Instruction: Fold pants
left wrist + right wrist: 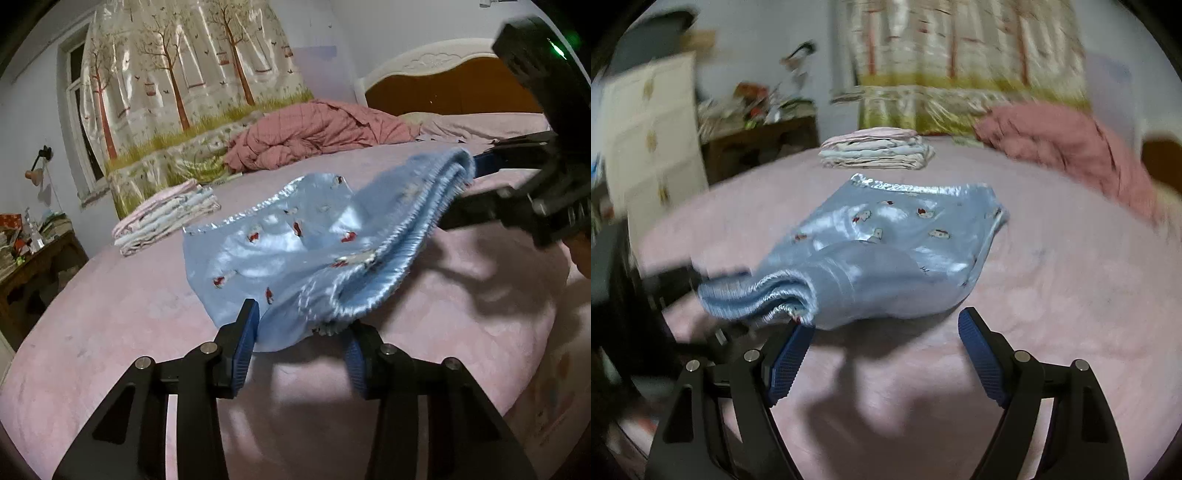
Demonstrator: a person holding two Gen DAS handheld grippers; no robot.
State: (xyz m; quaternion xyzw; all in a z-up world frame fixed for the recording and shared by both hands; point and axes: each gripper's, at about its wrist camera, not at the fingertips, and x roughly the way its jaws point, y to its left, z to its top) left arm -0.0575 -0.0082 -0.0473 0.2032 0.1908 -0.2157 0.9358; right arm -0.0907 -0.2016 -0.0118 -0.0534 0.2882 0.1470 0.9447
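The light blue patterned pants (pixel 295 251) lie folded on the pink bed, elastic waistband toward me. My left gripper (pixel 301 332) is open, its jaws on either side of the near waistband corner, with cloth between them. In the right wrist view the pants (pixel 886 258) lie just ahead. My right gripper (pixel 886 332) is open and empty, its left finger (pixel 792 350) right at the waistband end. The right gripper also shows in the left wrist view (pixel 491 173) at the far waistband end.
A stack of folded clothes (pixel 166 218) lies further back on the bed, also in the right wrist view (pixel 875 151). A crumpled red quilt (pixel 314 136) lies by the headboard (pixel 450 85). A cluttered wooden table (pixel 33 258) stands beside the bed.
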